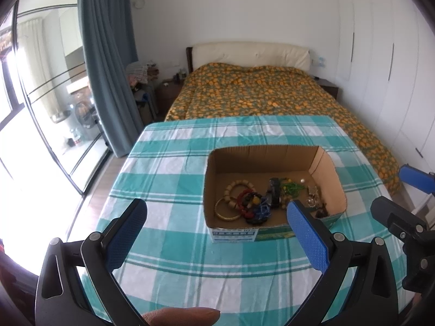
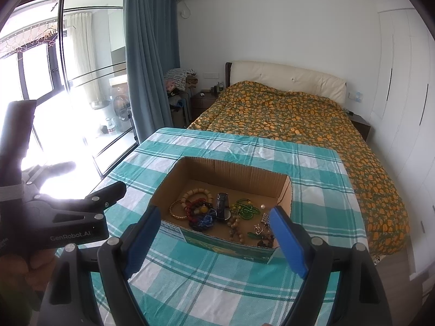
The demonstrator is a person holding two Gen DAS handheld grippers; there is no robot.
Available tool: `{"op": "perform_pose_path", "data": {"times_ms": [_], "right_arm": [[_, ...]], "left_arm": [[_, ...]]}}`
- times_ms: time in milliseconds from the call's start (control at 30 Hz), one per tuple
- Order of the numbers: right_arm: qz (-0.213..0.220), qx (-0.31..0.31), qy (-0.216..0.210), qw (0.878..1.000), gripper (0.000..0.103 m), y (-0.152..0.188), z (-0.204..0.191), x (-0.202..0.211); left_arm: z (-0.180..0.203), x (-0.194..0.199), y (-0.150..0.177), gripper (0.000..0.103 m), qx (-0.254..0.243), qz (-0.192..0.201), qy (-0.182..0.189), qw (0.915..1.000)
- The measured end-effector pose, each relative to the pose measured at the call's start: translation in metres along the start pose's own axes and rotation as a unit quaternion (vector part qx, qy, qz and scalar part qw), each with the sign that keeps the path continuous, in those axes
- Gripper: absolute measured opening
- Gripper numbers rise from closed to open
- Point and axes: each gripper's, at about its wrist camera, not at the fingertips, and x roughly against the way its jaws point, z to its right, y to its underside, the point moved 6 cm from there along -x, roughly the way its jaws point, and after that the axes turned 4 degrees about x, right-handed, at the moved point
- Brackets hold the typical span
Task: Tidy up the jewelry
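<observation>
An open cardboard box (image 1: 326,174) (image 2: 168,187) sits on the teal checked tablecloth. Inside lie a gold bangle (image 1: 227,210) (image 2: 178,209), a beige bead bracelet (image 1: 239,187) (image 2: 197,193), red and dark bead bracelets (image 1: 248,203) (image 2: 197,209), a blue piece (image 1: 262,210), a black watch (image 1: 274,193) (image 2: 222,206), green beads (image 1: 292,187) (image 2: 244,208) and small silver pieces (image 1: 312,198). My left gripper (image 1: 217,233) is open and empty, above the cloth just before the box. My right gripper (image 2: 217,239) is open and empty, near the box's front edge.
The table (image 1: 174,163) (image 2: 312,168) stands at the foot of a bed with an orange-patterned cover (image 1: 258,92) (image 2: 299,114). A blue curtain (image 1: 106,62) and glass doors are at the left. White wardrobes (image 1: 380,40) line the right wall.
</observation>
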Motion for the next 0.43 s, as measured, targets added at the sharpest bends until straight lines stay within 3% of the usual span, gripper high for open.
{"op": "perform_pose_path", "data": {"times_ms": [433], "right_arm": [[-0.008, -0.002, 0.006, 1.0, 0.084, 0.0092, 0.0018, -0.0038]], "left_arm": [[0.0001, 0.0027, 0.0046, 0.102, 0.002, 0.007, 0.006, 1.0]]}}
